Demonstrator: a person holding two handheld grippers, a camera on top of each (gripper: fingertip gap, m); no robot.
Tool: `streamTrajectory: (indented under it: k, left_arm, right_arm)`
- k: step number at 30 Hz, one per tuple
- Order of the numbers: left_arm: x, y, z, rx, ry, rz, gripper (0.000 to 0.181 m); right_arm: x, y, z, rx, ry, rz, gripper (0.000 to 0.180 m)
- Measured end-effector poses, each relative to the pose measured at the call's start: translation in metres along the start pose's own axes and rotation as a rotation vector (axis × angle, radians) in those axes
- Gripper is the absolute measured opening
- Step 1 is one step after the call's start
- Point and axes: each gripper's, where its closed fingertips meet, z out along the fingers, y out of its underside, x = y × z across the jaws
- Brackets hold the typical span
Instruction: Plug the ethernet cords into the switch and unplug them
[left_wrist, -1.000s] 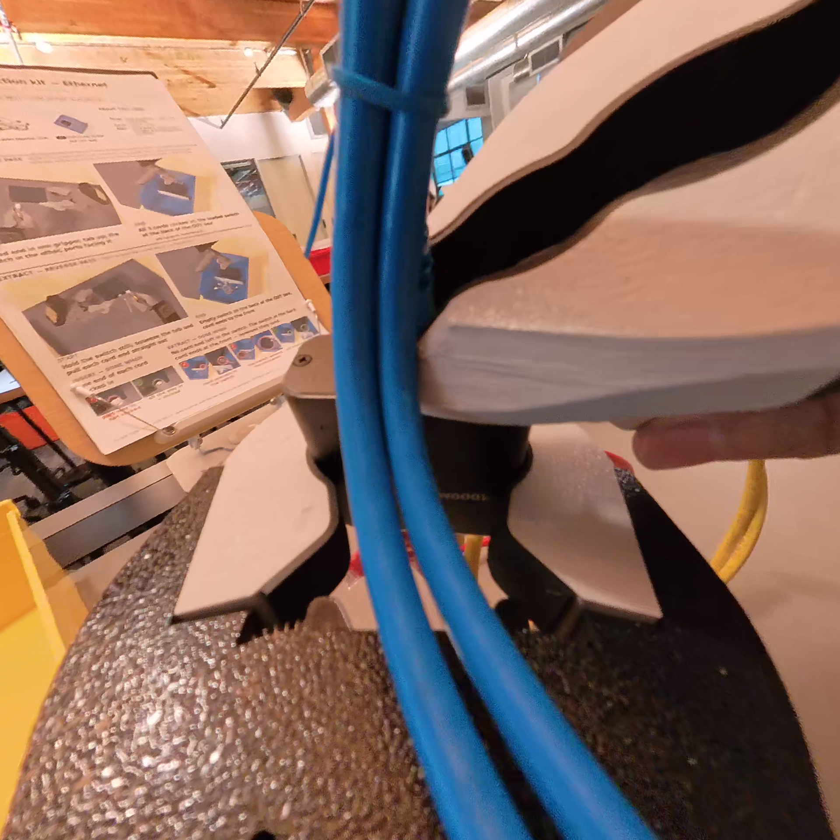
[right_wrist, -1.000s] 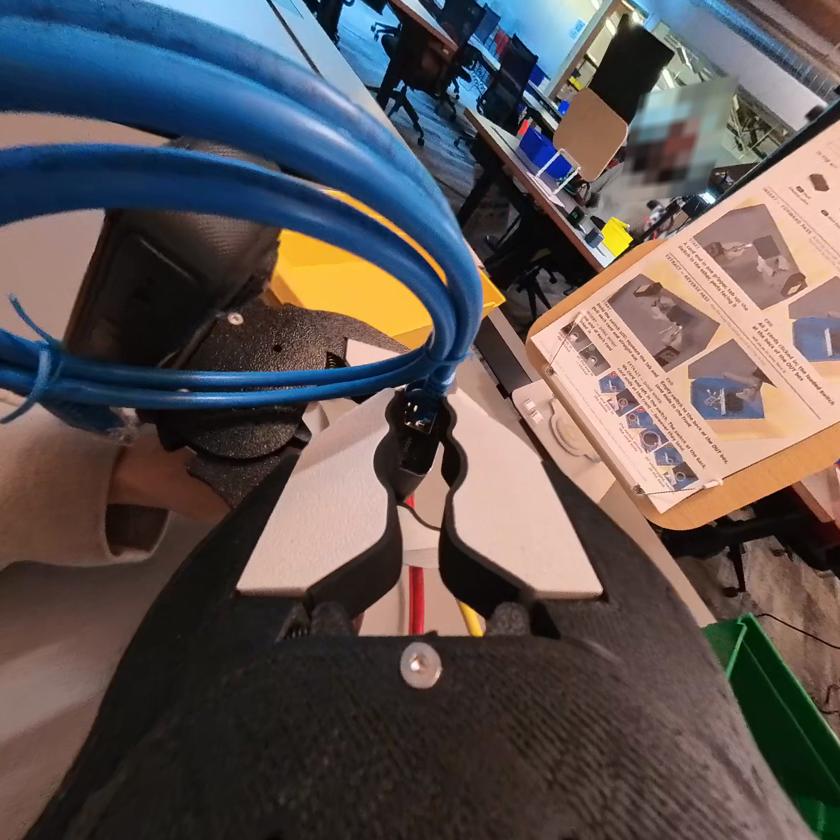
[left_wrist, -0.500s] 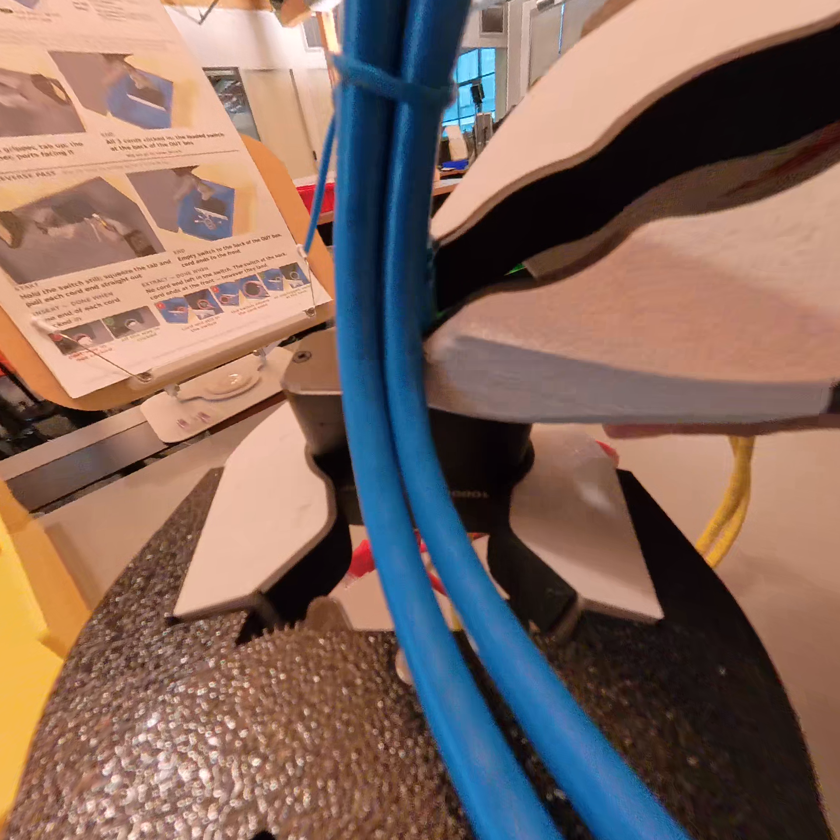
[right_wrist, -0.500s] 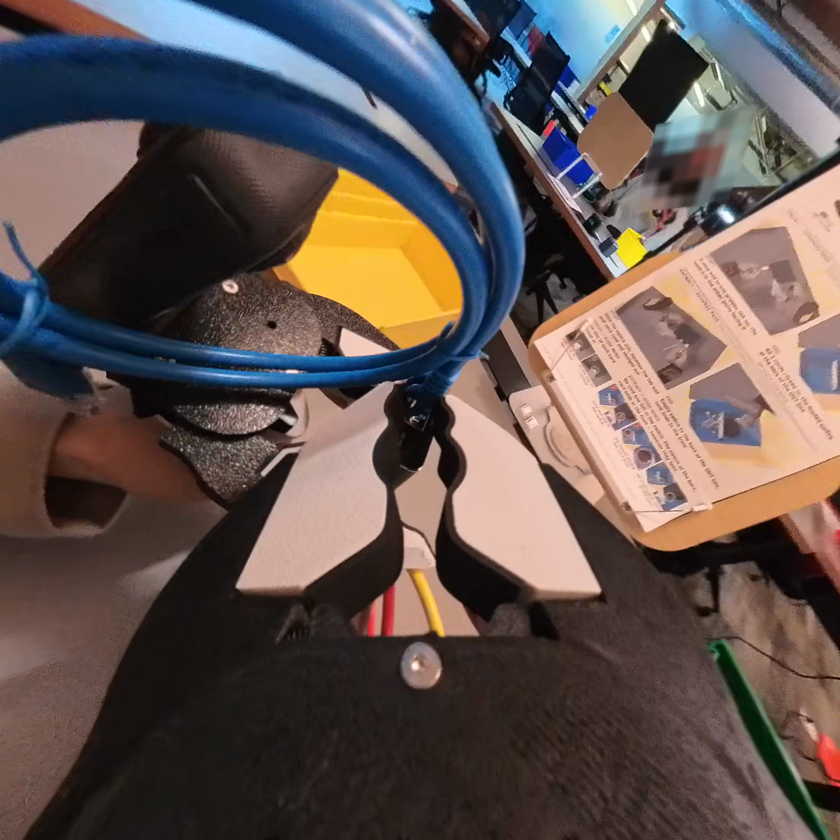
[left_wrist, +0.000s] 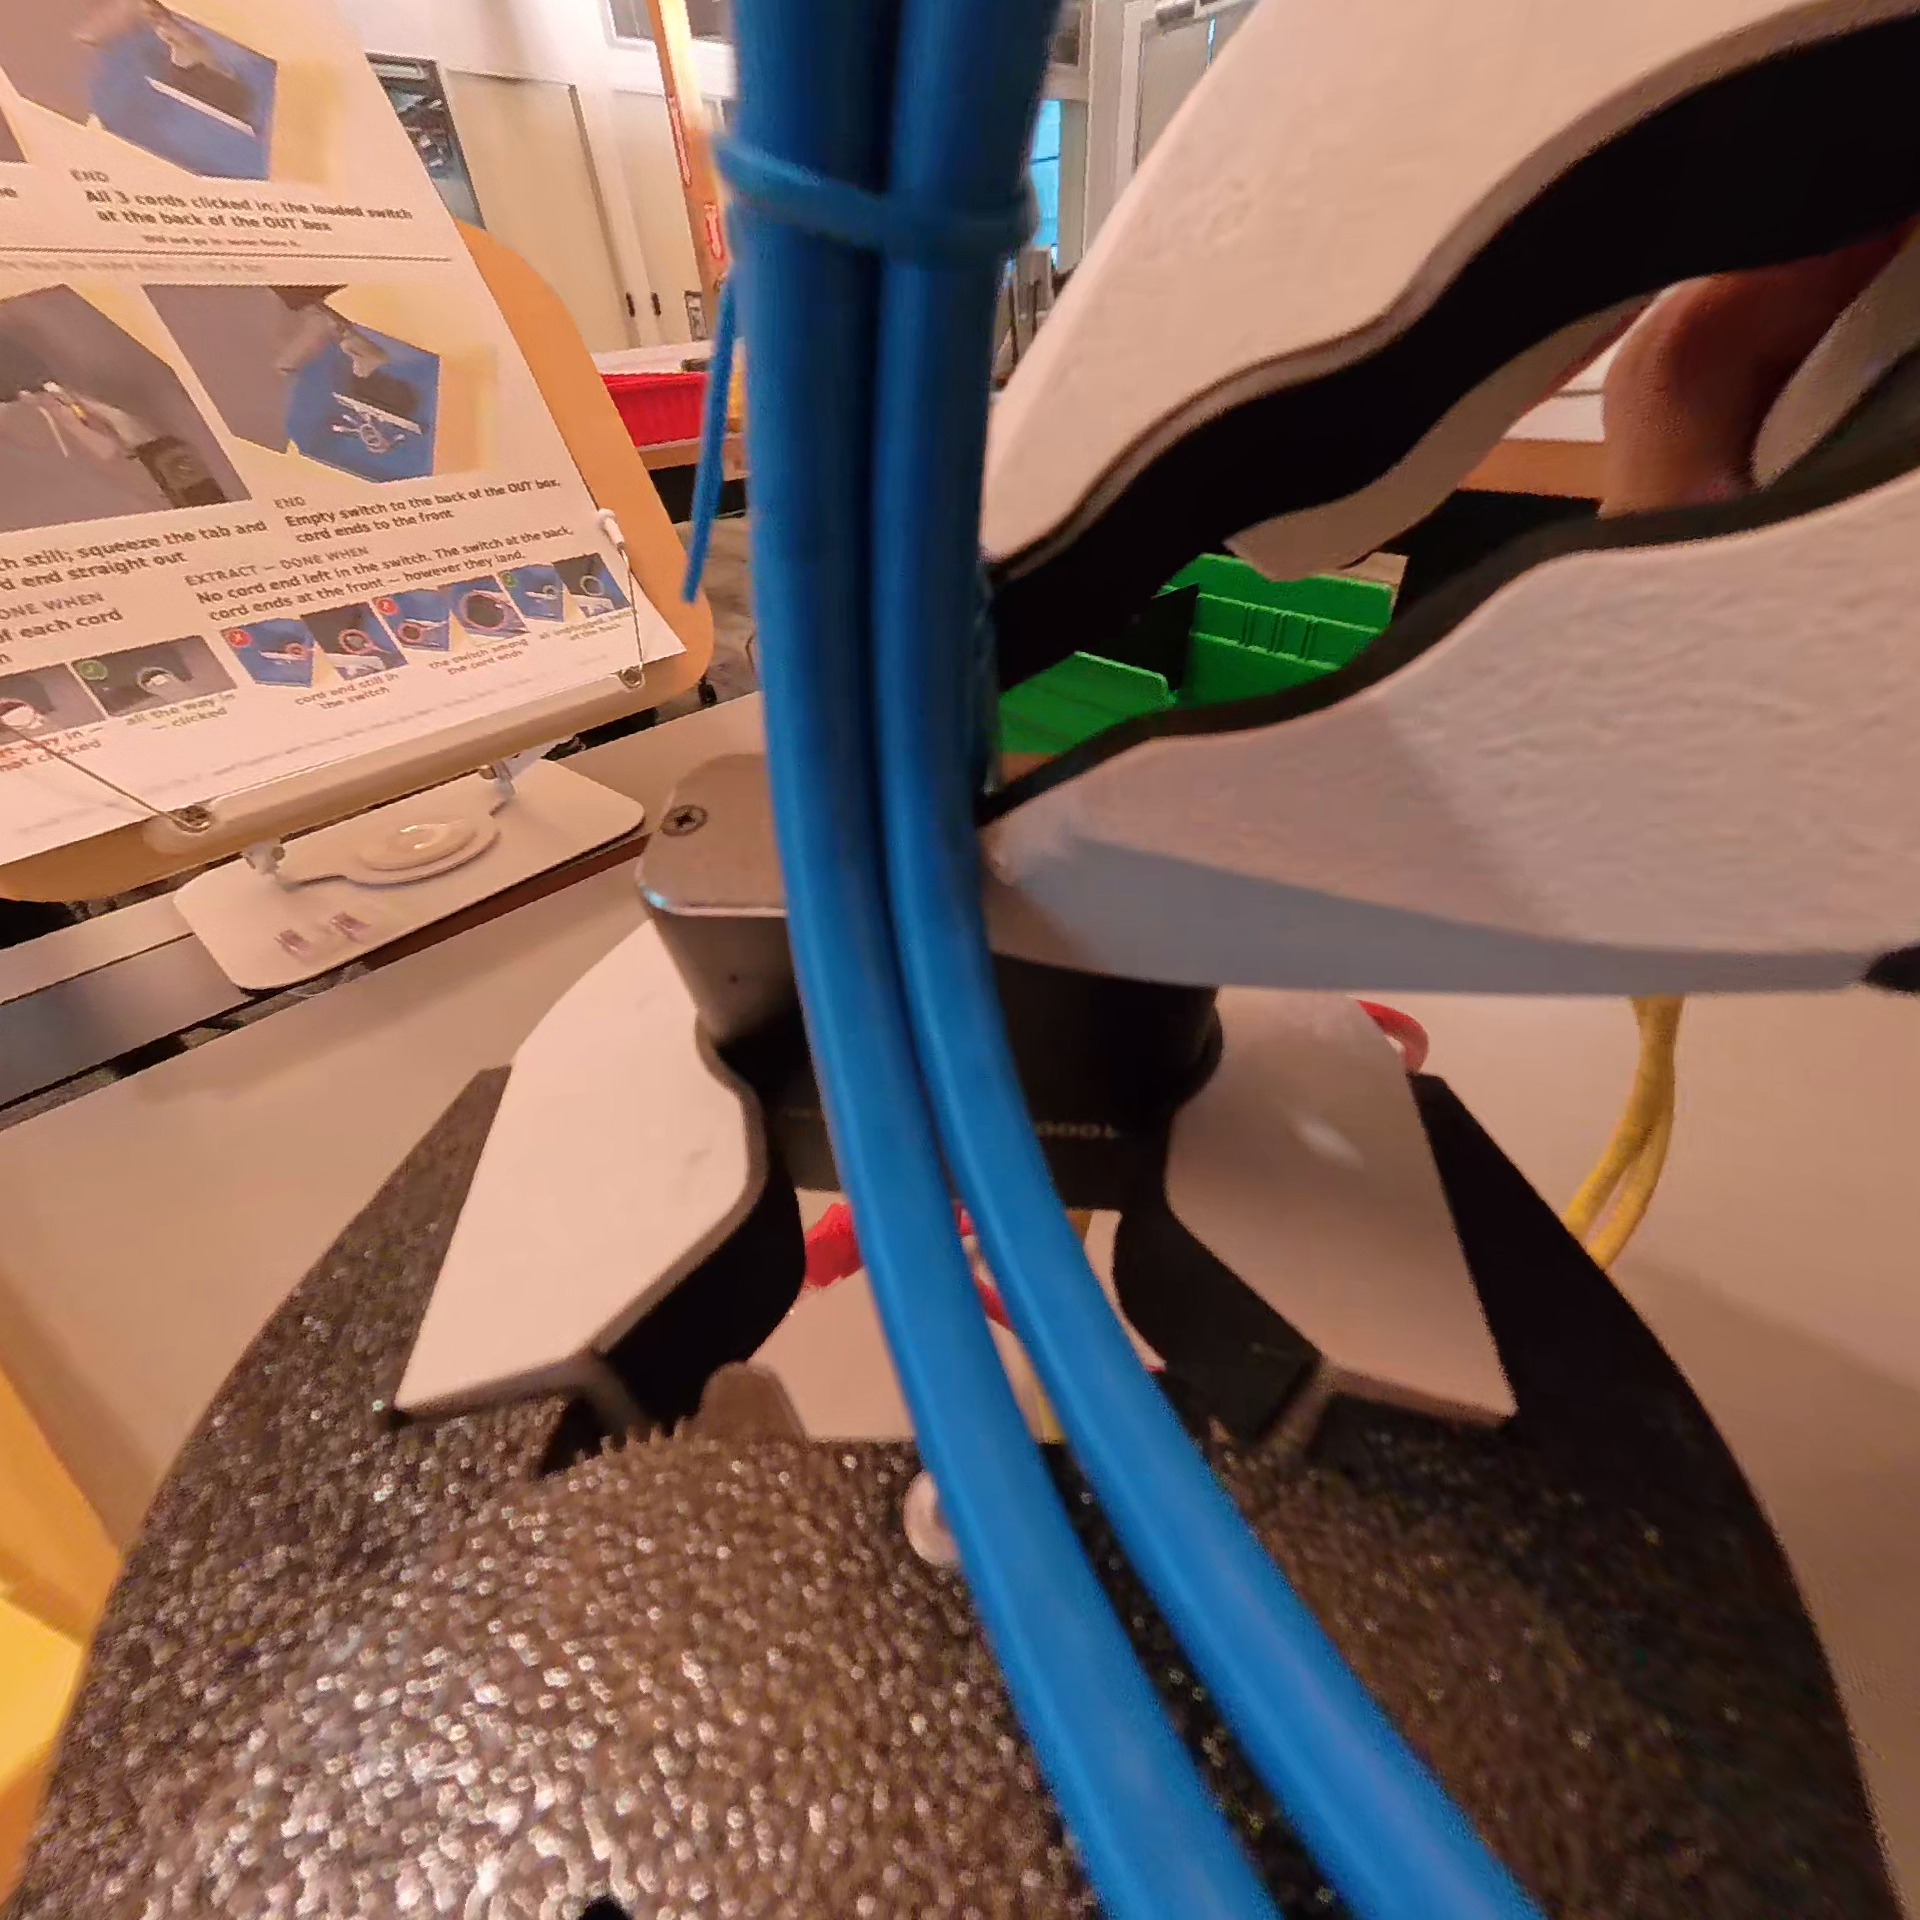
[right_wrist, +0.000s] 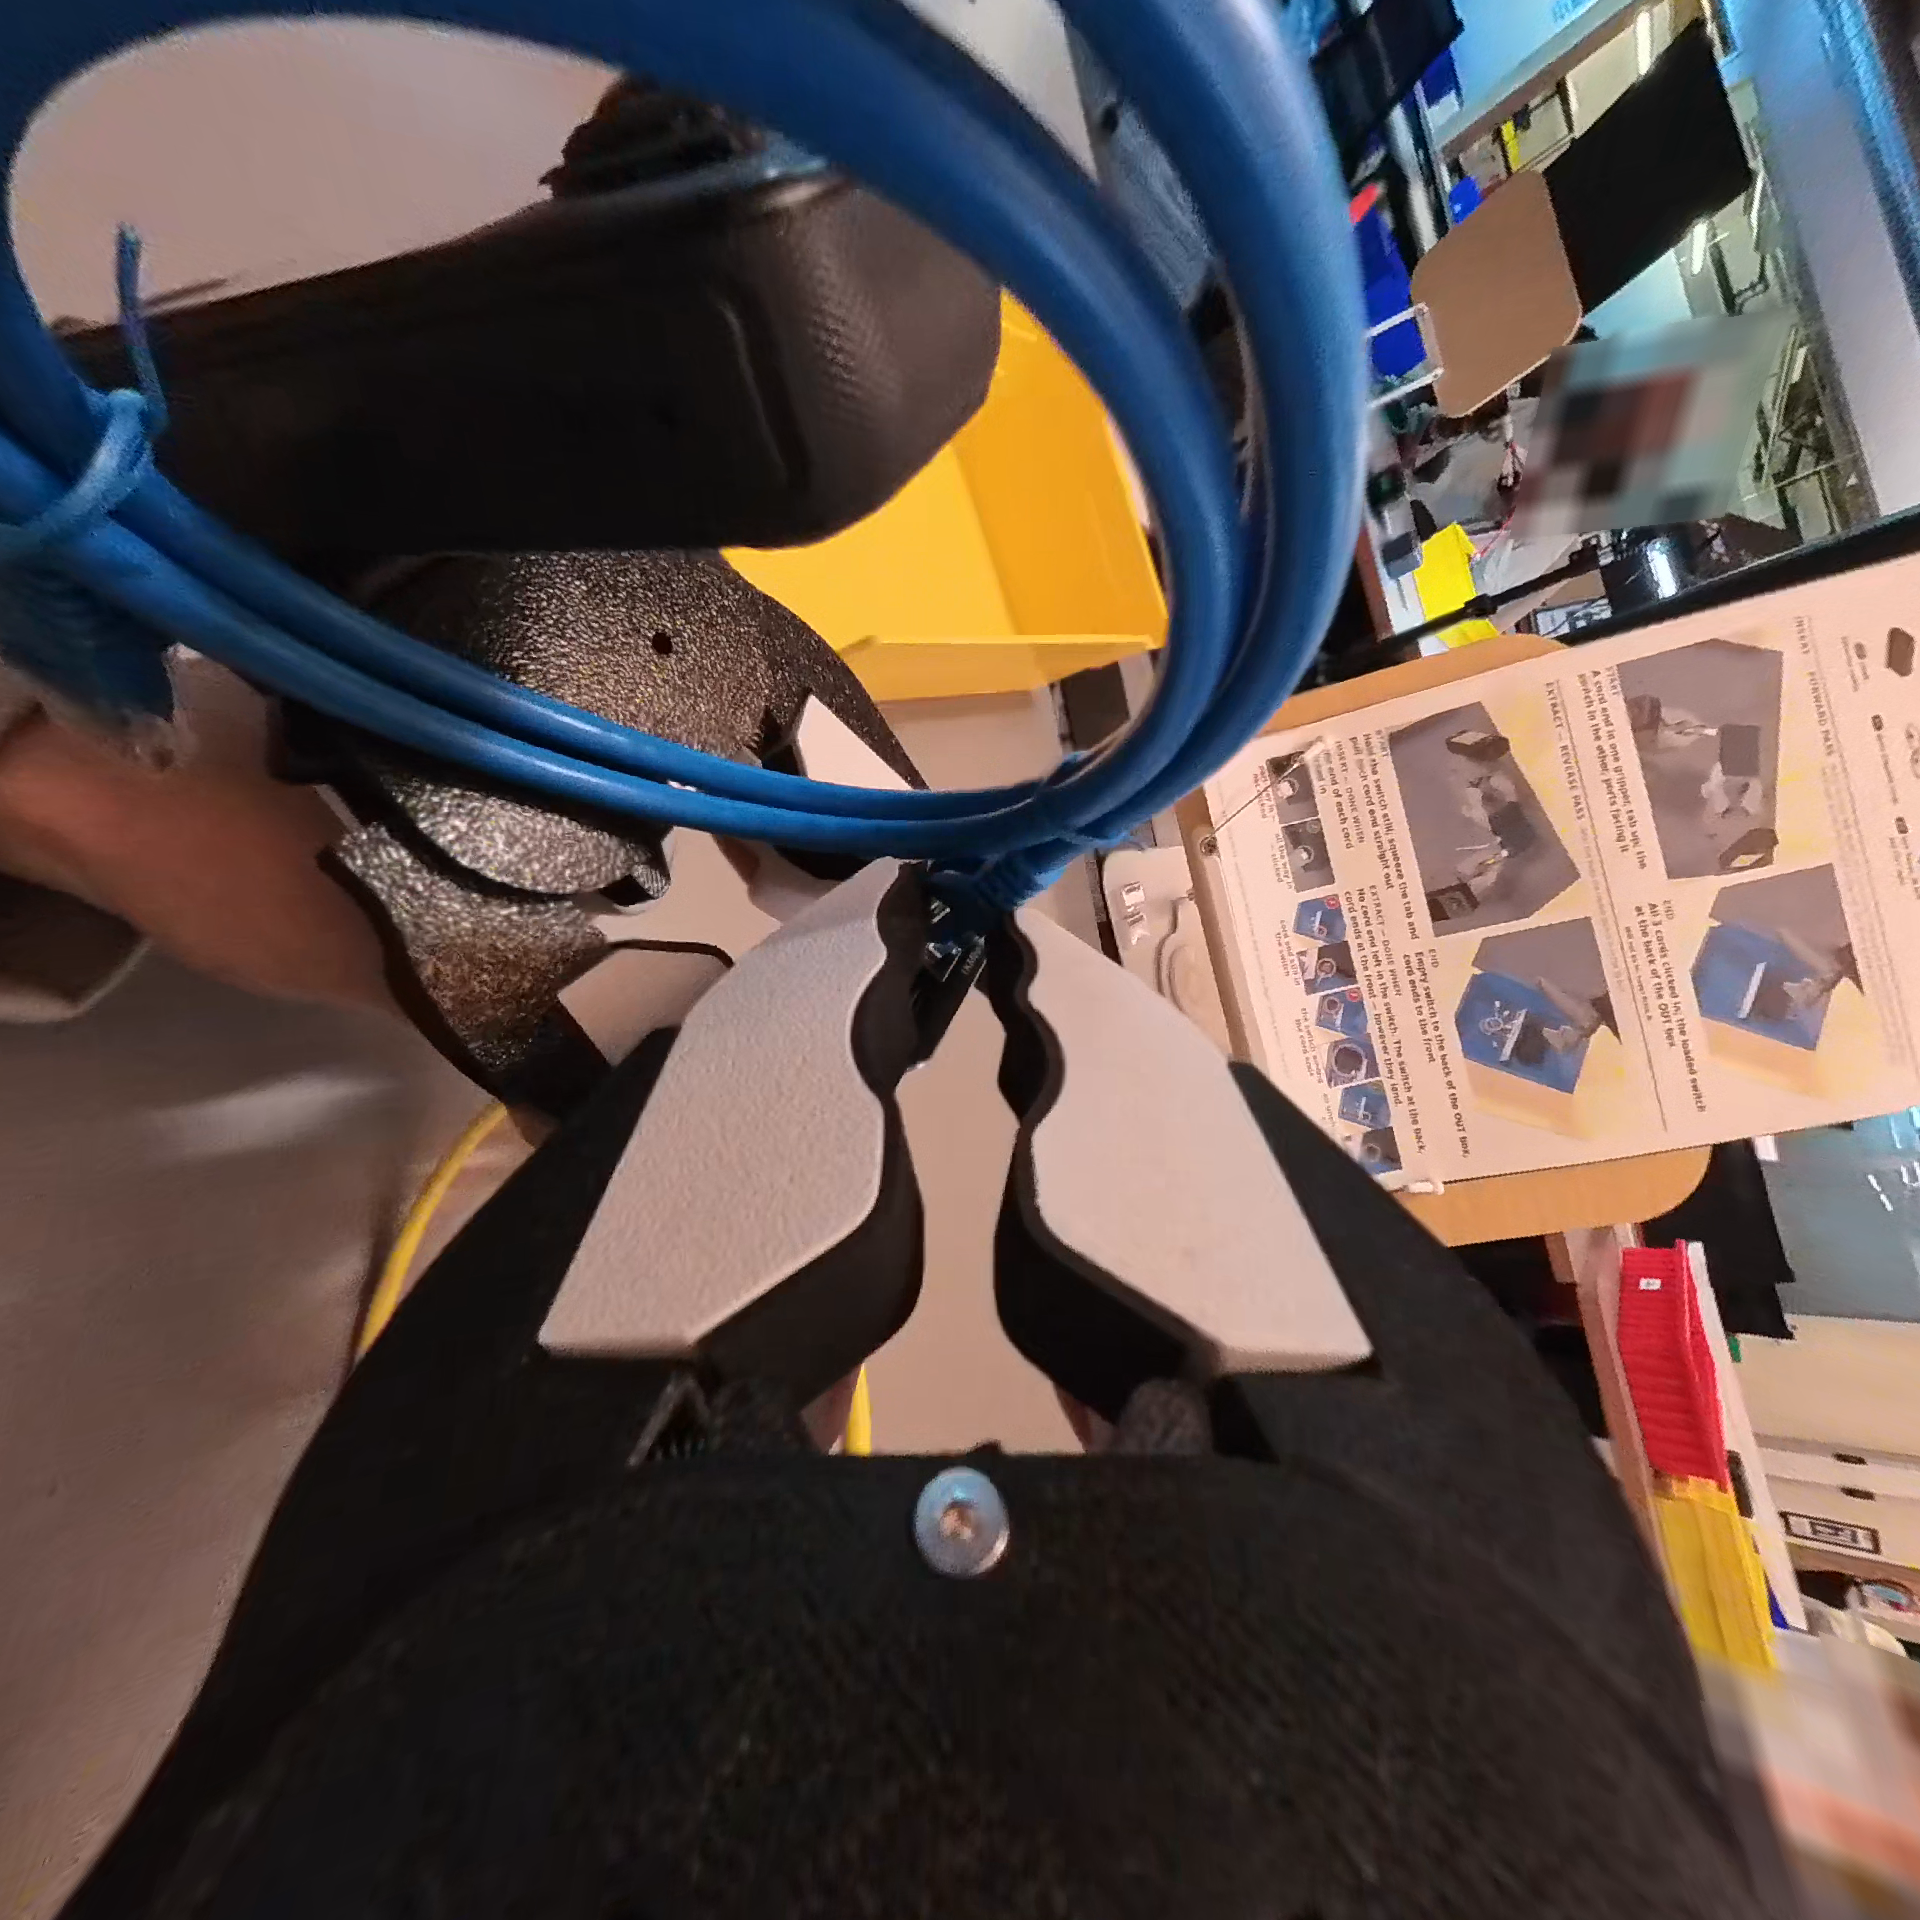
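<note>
Right now the right gripper (right_wrist: 951, 951) is clenched on the blue cord's plug (right_wrist: 956, 935), which sits at the very tips of its fingers (right_wrist: 748, 1122), the cord leaving the plug toward the far right before curling back overhead. The blue cord (left_wrist: 862, 935) is a tied coil, and its loops hang straight down across the left wrist view, directly in front of the left gripper (left_wrist: 987, 1101). That gripper is grasping the dark switch (left_wrist: 727, 883), held between its fingers (left_wrist: 623, 1174) with the body rising up and away from them. In the left wrist view the plug end lies just above and right of the switch, hidden where the right fingers meet the coil, so I cannot tell whether it is seated in a port or just clear of one. The move turns on that short gap: the plug's long axis runs along the right fingers, and, I judge, has to travel straight along the port's axis. Room is tight; the coil crowds both grippers, while the red cord (left_wrist: 842, 1242) and yellow cord (left_wrist: 1631, 1153) lie on the worktop (left_wrist: 208, 1164) below. A stand with an instruction sheet (left_wrist: 312, 582) sits at far left.
</note>
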Motion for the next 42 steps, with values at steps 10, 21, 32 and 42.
streamTrajectory:
  k: [10,21,32,42]
  left_arm:
    - [-0.018,0.008,-0.001,-0.019,-0.119,0.068,0.076]
    - [-0.011,0.006,0.001,0.019,-0.04,-0.009,0.076]
    - [-0.011,0.0,-0.001,0.044,-0.034,-0.039,0.076]
    - [-0.03,0.0,-0.008,0.015,-0.209,0.12,0.076]
  right_arm:
    - [-0.003,0.001,0.008,0.057,-0.093,0.152,0.013]
    - [-0.002,0.001,0.009,0.065,-0.08,0.187,0.013]
    - [0.002,-0.003,0.008,0.161,-0.126,0.377,0.012]
    - [0.003,-0.006,0.008,0.316,-0.169,0.681,0.013]
